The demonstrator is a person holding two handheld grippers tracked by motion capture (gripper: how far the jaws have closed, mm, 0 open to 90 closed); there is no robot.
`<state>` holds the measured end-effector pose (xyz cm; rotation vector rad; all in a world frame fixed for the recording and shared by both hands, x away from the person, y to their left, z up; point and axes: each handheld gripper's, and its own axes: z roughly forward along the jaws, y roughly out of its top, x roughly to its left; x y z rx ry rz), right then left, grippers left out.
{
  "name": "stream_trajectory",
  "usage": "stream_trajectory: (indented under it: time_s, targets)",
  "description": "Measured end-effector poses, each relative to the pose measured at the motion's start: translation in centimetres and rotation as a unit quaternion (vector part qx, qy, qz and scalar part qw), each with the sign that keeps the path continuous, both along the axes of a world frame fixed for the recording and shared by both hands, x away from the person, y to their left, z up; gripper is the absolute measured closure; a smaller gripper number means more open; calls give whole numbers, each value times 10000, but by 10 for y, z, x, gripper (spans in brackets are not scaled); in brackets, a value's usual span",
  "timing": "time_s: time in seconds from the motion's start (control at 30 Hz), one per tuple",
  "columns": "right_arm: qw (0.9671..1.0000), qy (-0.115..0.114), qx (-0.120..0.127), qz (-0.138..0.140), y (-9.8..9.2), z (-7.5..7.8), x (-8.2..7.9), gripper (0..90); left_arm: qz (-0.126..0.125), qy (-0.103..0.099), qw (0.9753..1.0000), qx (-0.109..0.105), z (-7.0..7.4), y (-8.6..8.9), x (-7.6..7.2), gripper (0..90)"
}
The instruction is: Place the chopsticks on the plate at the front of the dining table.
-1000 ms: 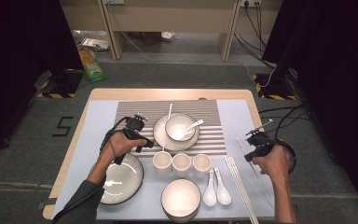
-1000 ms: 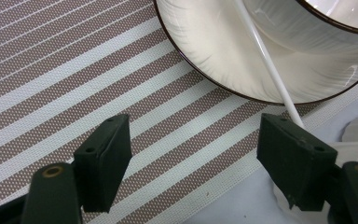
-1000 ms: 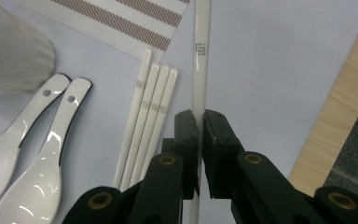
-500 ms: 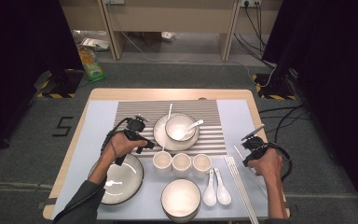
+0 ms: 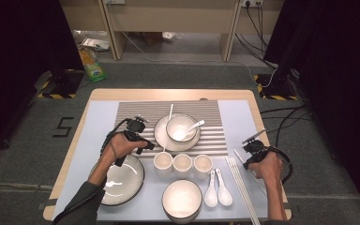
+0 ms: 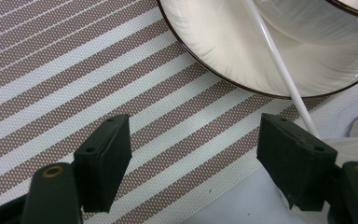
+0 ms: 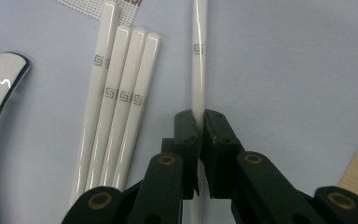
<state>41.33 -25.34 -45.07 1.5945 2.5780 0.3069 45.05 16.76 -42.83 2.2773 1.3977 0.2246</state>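
a single white chopstick (image 7: 198, 70) lies on the pale blue mat (image 5: 243, 117) at the right side of the table (image 5: 168, 95), clamped between the jaws of the right gripper (image 7: 199, 122), which are drawn narrow upon it. the stick runs lengthwise away from the jaws and bears a small square mark near its far end. just to its left lie four more white chopsticks (image 7: 116, 93), side by side and touching, each with the same mark; they are apart from the held stick. left of these, the handles of two white spoons (image 5: 217, 190) lie on the mat.

in the high view the right gripper (image 5: 253, 152) sits at the right edge of the mat, near the table's right rim. three small cups (image 5: 183, 164) stand in a row near the table's middle, with a bowl (image 5: 182, 199) on their near side.

the left gripper (image 6: 193, 149) hovers over the striped placemat (image 6: 74, 84) with its jaws spread wide and nothing between them. just beyond it lies a dark-rimmed plate (image 6: 242, 56), and a thin white chopstick (image 6: 279, 70) crosses that plate's rim. in the high view the plate carries a bowl with a spoon (image 5: 194, 126) in it, and a large plate (image 5: 122, 180) lies under the left forearm.
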Motion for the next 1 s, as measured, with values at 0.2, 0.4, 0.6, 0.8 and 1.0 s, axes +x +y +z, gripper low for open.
stream_trajectory:
  time_s: [0.2, 0.4, 0.6, 0.8, 1.0]
  targets:
    - [10000, -32, -28, -30, -2, 3, 0, 845, 5, 10, 10000, -14, -1, 0, 0, 259]
    - [9999, -139, -3, 21, -2, 13, -1, 845, -3, 3, 10000, -17, -1, -1, 1, 259]
    - [9997, -240, 65, 54, 0, 23, -1, 844, -3, -15, 10000, -23, 1, -1, 1, 259]
    - [9996, -246, 90, 83, 1, 29, -1, 845, 5, -11, 10000, -13, 1, 0, 1, 260]
    - [9993, -322, 165, 125, 0, 36, -2, 845, 10, 6, 10000, -20, 0, 1, 2, 259]
